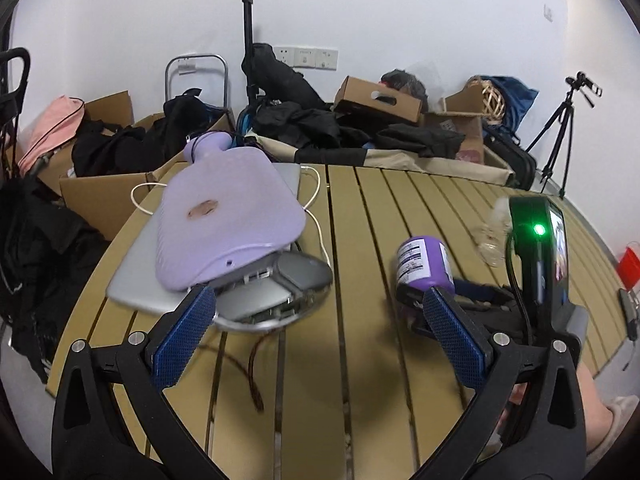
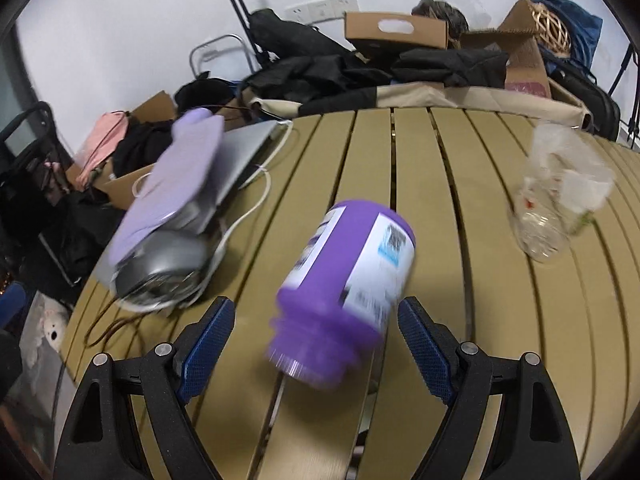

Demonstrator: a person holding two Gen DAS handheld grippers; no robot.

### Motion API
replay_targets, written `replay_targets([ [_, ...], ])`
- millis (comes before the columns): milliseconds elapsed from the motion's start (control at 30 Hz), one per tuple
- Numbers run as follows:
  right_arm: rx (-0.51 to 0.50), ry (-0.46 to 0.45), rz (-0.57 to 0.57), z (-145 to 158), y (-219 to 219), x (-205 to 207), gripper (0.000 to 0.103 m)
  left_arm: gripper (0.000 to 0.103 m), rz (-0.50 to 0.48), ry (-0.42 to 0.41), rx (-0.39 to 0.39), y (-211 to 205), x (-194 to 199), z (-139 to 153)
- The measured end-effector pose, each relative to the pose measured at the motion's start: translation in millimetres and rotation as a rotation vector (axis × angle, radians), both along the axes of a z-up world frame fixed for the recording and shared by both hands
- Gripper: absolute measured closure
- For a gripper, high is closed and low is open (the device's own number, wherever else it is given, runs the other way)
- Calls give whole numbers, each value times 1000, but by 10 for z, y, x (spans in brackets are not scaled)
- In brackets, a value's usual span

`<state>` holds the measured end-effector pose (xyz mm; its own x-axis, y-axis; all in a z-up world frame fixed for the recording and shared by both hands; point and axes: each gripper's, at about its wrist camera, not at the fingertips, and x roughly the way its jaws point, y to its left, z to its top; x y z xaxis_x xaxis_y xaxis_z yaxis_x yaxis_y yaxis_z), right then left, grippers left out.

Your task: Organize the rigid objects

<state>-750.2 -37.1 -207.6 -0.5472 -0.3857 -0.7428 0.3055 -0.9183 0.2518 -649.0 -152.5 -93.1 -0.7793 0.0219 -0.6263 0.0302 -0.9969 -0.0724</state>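
A purple bottle [image 2: 344,280] with a white label lies tilted on the slatted table, cap end toward me, between the open fingers of my right gripper [image 2: 316,320]; neither pad visibly touches it. It also shows in the left wrist view [image 1: 424,260], just beyond my right gripper's body. My left gripper [image 1: 316,312] is open and empty above the table; its left fingertip [image 1: 196,304] is close to a grey device [image 1: 276,292]. A lilac hot water bottle [image 1: 228,216] lies on a silver laptop [image 1: 136,276], partly over the grey device.
A clear plastic bottle [image 2: 556,200] lies at the table's right. A white cable [image 1: 316,216] loops beside the laptop. Cardboard boxes [image 1: 380,100], black clothes and bags crowd the floor behind the table [image 1: 400,208]. A tripod [image 1: 560,136] stands at the far right.
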Motion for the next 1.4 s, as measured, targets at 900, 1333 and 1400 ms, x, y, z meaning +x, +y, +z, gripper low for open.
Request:
replay_targets([
  [900,105,74,348,93,1419,543,33,26,-486,-174,-6,1172,-450,-263],
  [1333,84,73,300,101,1766,454,32,78,-571,-318,-66,1888,-1154,-511],
  [1400,84,72,263,78,1806,377,32,78,-539,-318,-77,1756,-1083,-521],
])
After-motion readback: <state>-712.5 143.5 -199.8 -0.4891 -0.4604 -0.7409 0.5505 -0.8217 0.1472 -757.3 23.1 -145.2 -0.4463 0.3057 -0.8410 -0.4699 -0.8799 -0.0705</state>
